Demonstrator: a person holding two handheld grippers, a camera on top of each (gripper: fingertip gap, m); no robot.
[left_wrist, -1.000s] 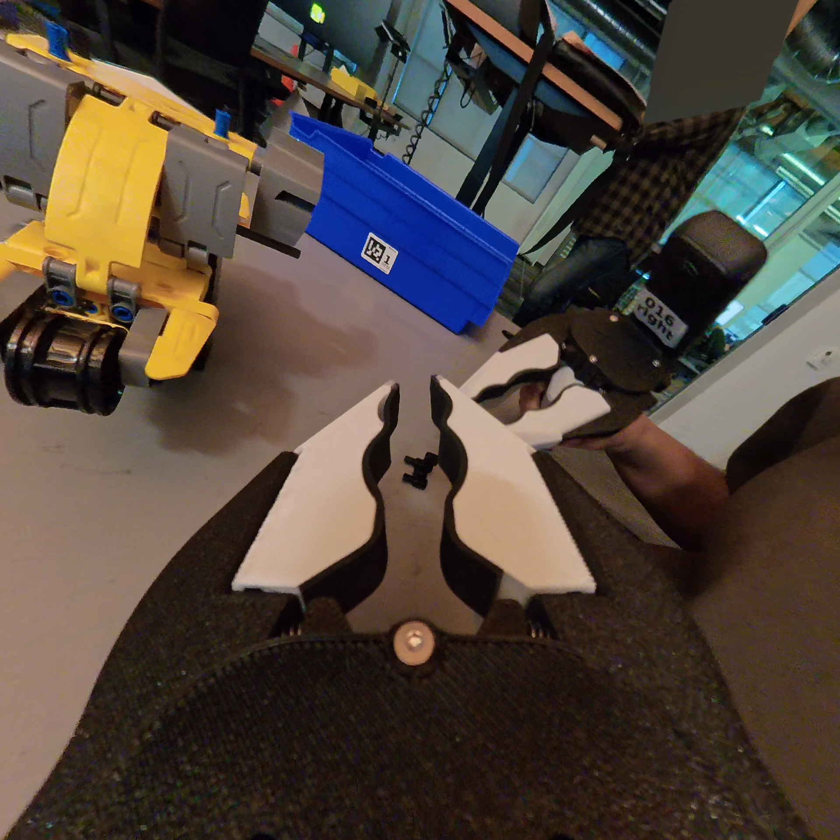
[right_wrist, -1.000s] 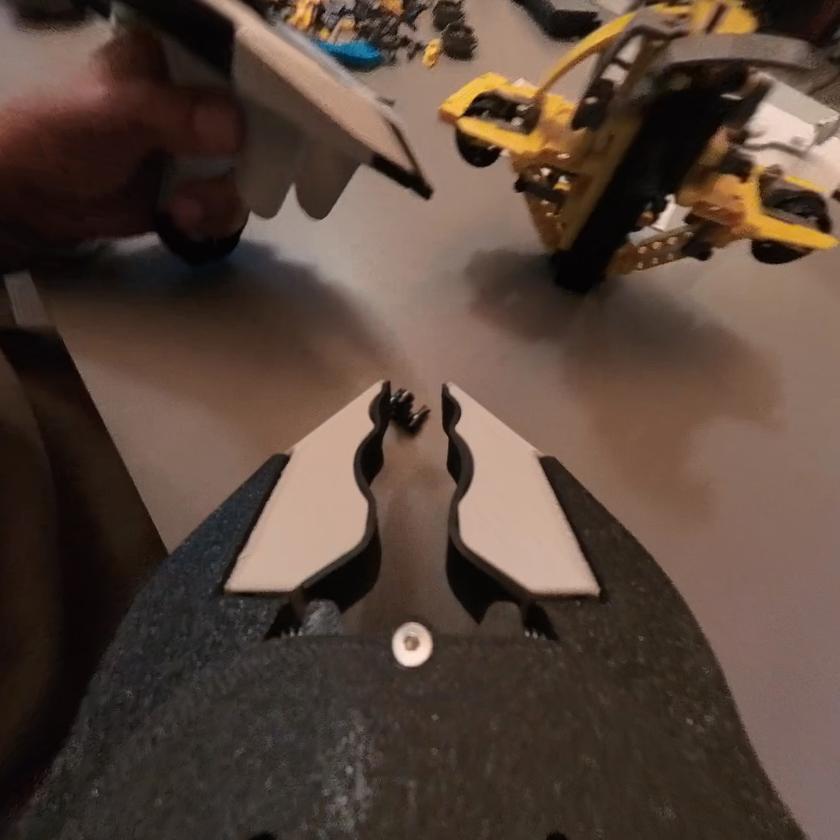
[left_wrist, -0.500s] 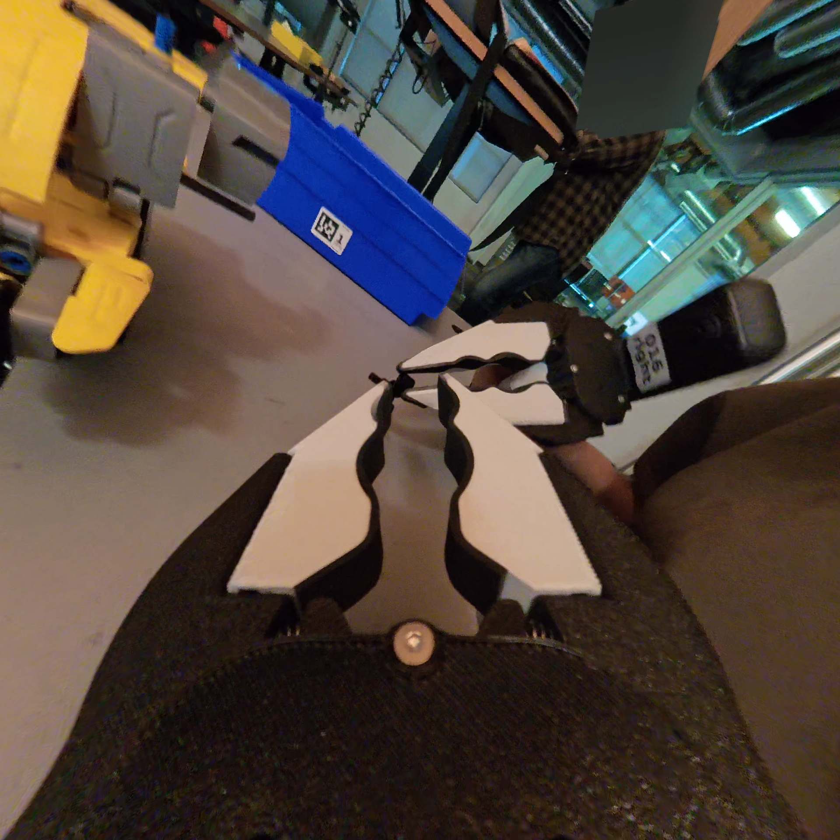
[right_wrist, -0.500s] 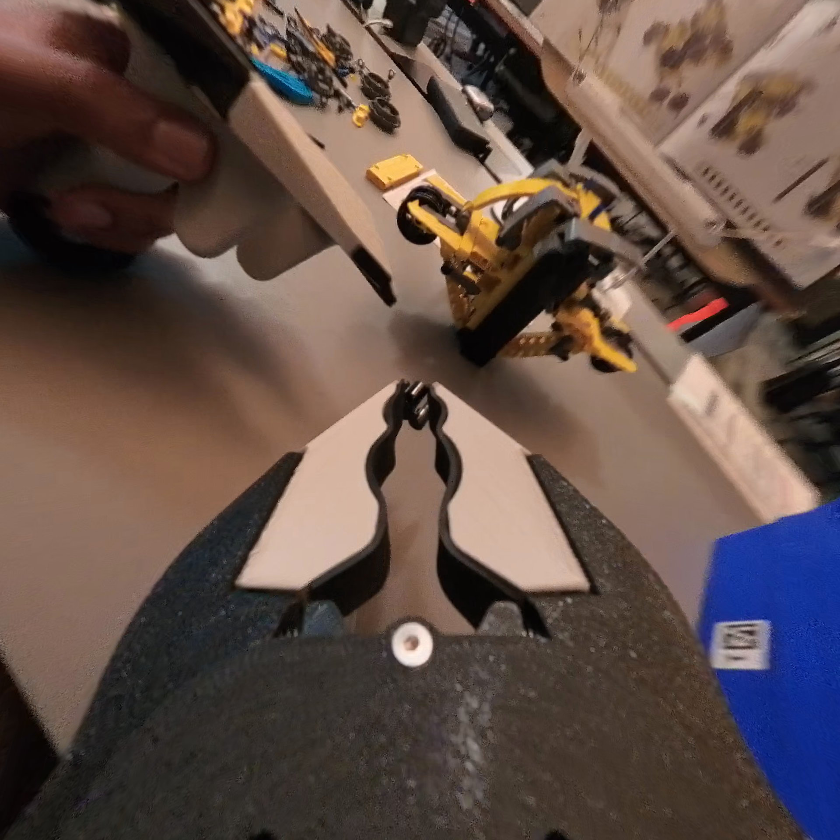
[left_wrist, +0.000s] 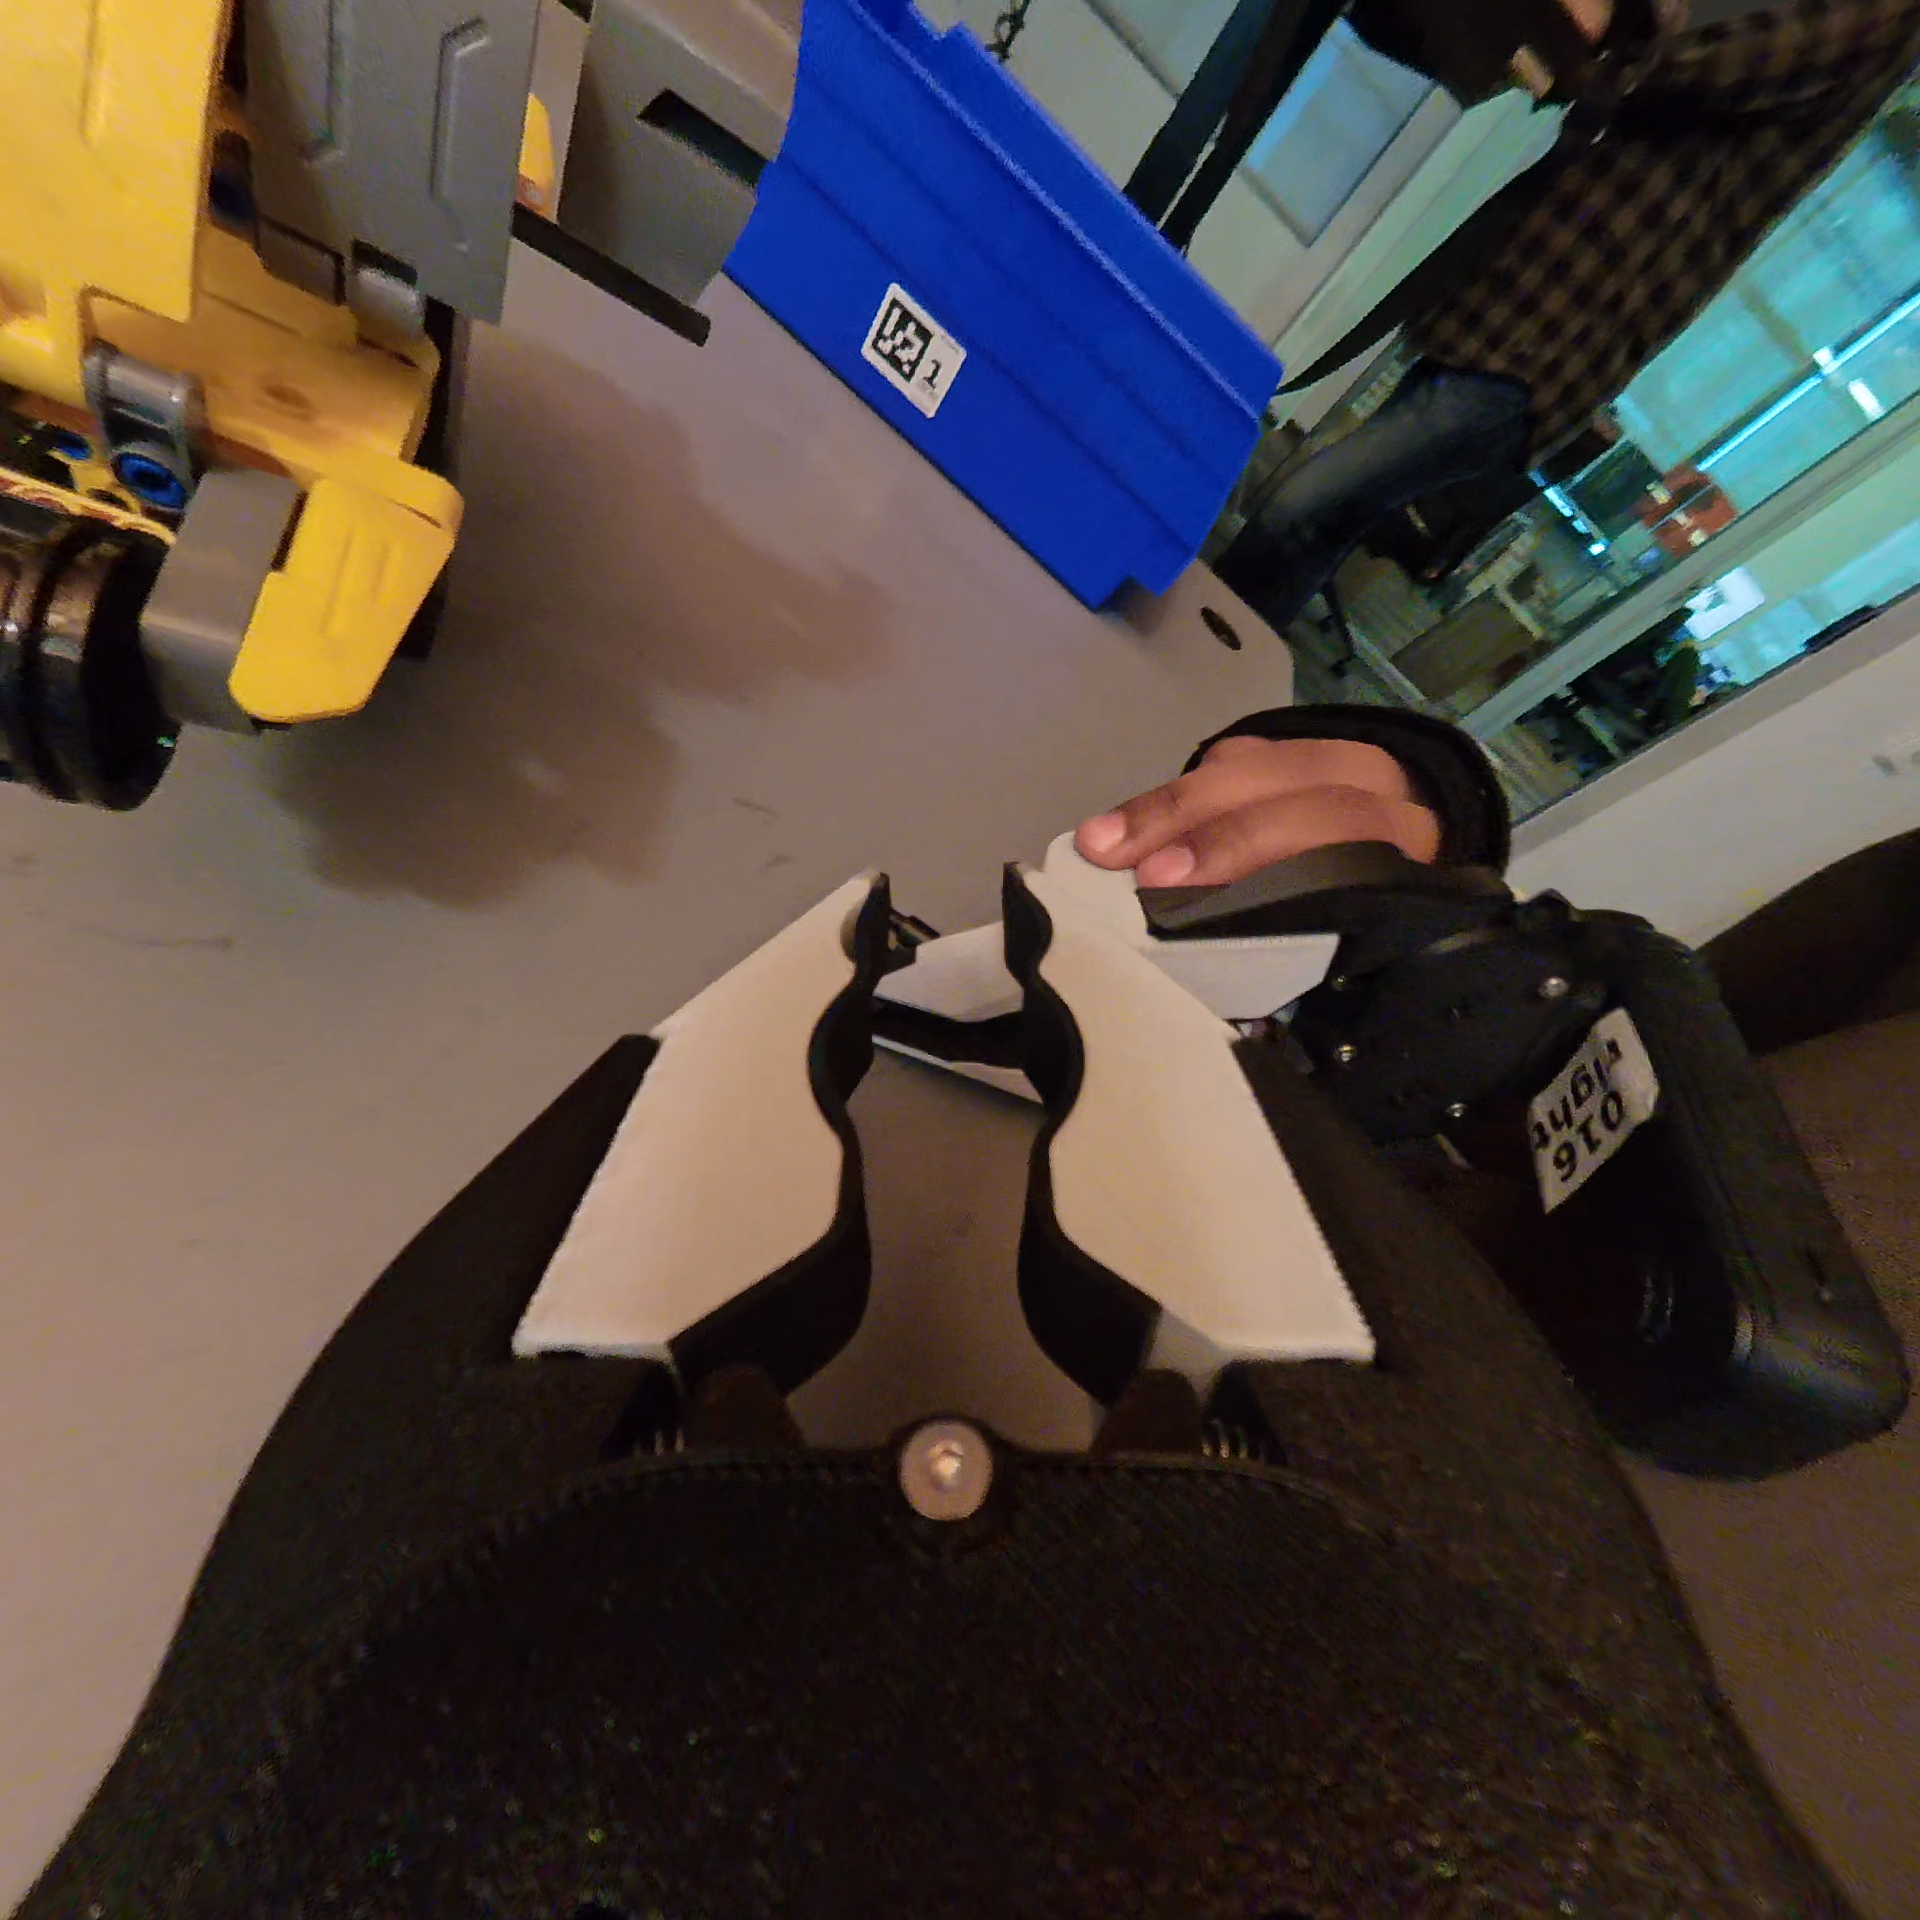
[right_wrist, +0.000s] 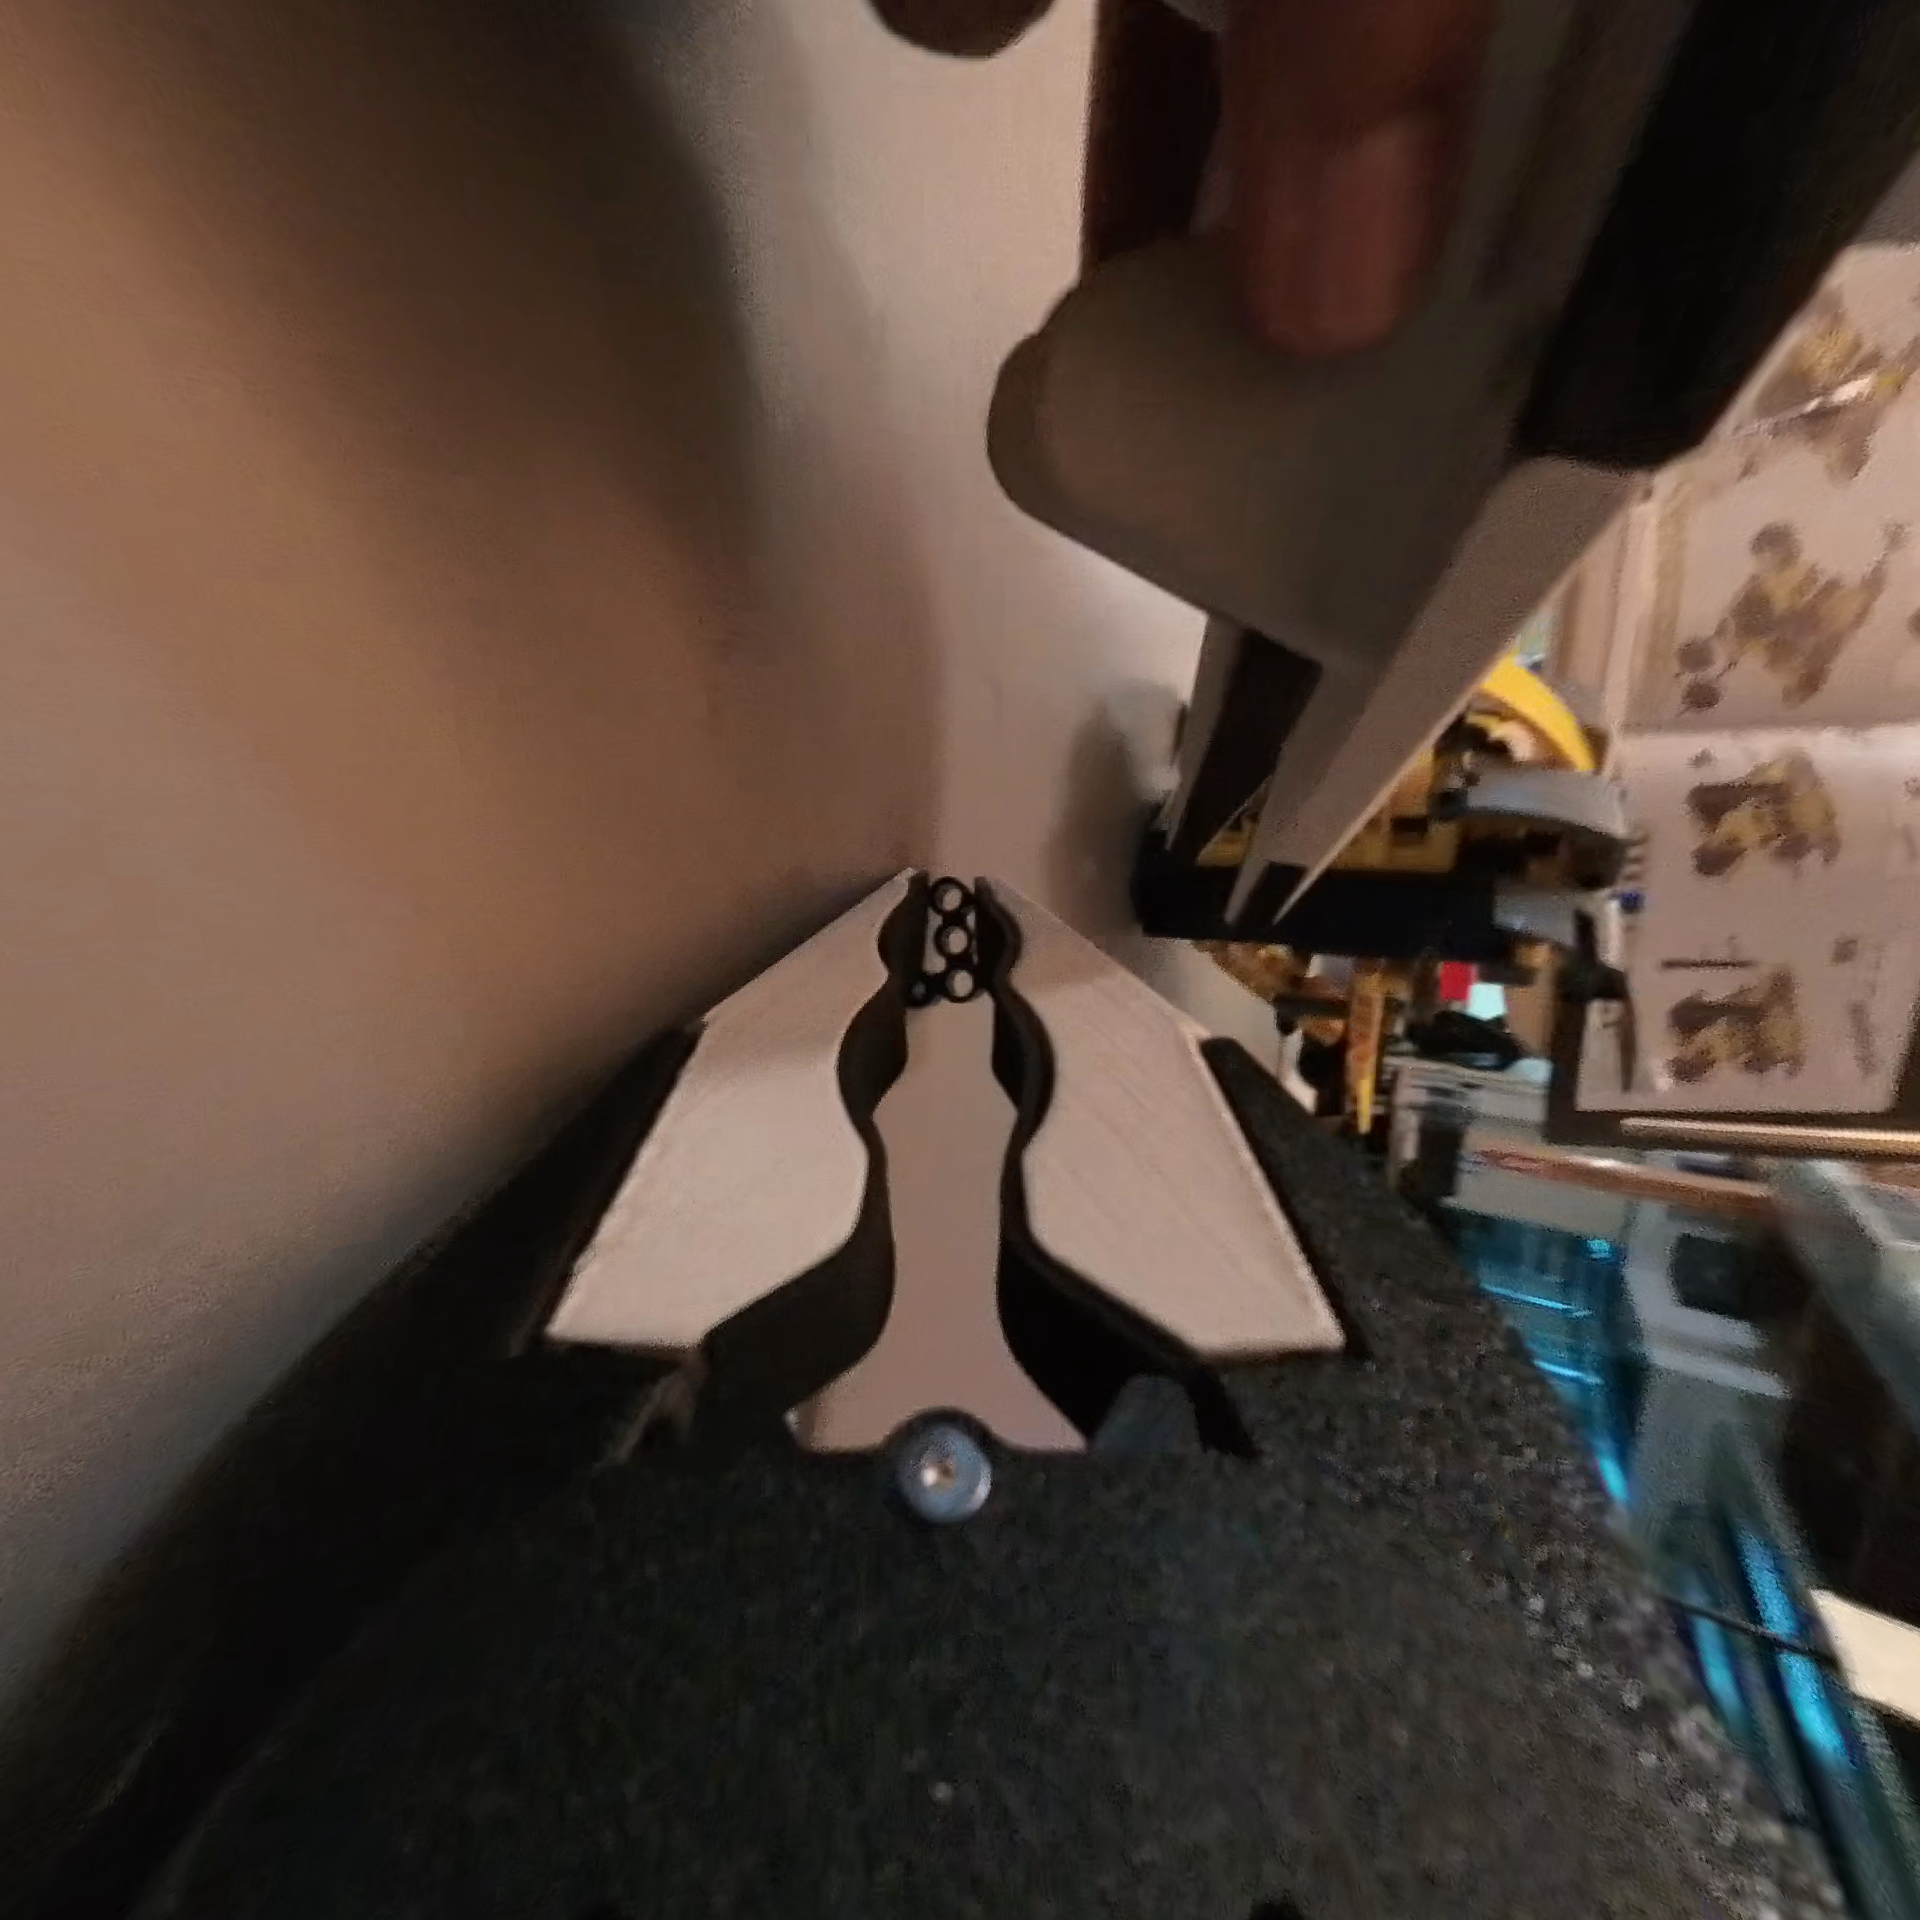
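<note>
Between the tips of the right gripper (right_wrist: 951, 914) sits a small black plastic piece with round holes (right_wrist: 951, 951), pinched there and lifted clear of the grey table (left_wrist: 312, 1039). The left gripper (left_wrist: 940, 909) has its fingers a narrow way apart with nothing in them; the right gripper's white fingers cross just behind its tips, so the black piece shows there only as a sliver. A hand (left_wrist: 1257, 821) rests on the right gripper's top. White stickers bearing print sit on the right gripper's black body (left_wrist: 1590, 1132) and on the blue bin (left_wrist: 997, 270), which stands at the table's far edge. A yellow and grey toy digger (left_wrist: 208, 343) stands to the left, cut off by the frame. From the right wrist view the left gripper looms close and blurred, hiding much of the digger; boxes with yellow pictures (right_wrist: 1745, 935) behind are too smeared to make out.
</note>
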